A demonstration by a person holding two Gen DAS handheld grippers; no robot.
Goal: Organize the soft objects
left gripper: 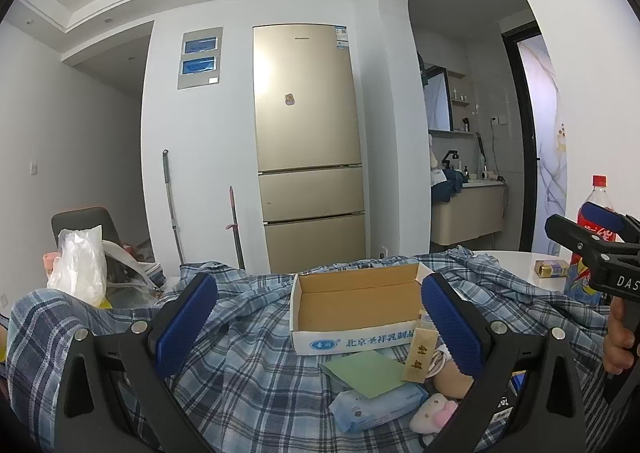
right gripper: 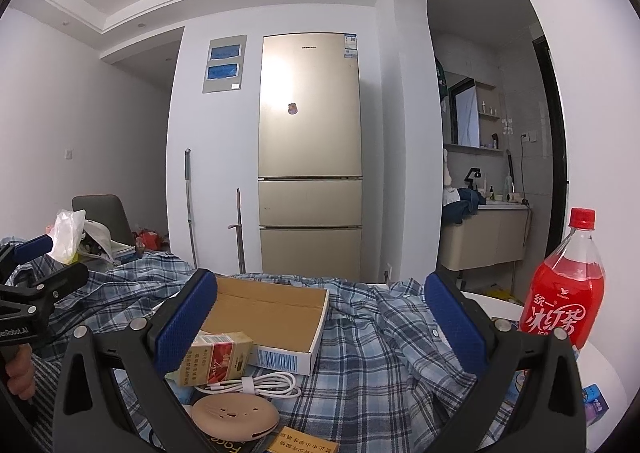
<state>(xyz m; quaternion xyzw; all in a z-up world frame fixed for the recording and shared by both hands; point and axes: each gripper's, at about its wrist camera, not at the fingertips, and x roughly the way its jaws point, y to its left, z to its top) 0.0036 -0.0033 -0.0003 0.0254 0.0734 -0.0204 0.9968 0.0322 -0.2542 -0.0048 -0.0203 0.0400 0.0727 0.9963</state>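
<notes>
A blue plaid shirt [left gripper: 248, 369] lies crumpled over the table, also in the right wrist view [right gripper: 376, 353]. On it sits an open cardboard box [left gripper: 356, 301] with nothing inside, seen too at box [right gripper: 272, 317]. A pale blue tissue pack [left gripper: 376, 409] and a small pink-and-white plush [left gripper: 434, 411] lie just in front of the box. My left gripper [left gripper: 320, 319] hangs open above the shirt, its blue pads on either side of the box. My right gripper [right gripper: 322, 321] is open too, over the box's right end and holding nothing.
A green sheet [left gripper: 364, 373], a cigarette pack [right gripper: 216, 357], a white cable [right gripper: 252, 381] and a beige oval case [right gripper: 234, 413] lie near the box. A red drink bottle [right gripper: 564, 293] stands at the right on the white table [right gripper: 500, 305]. Plastic bags [left gripper: 80, 265] sit far left.
</notes>
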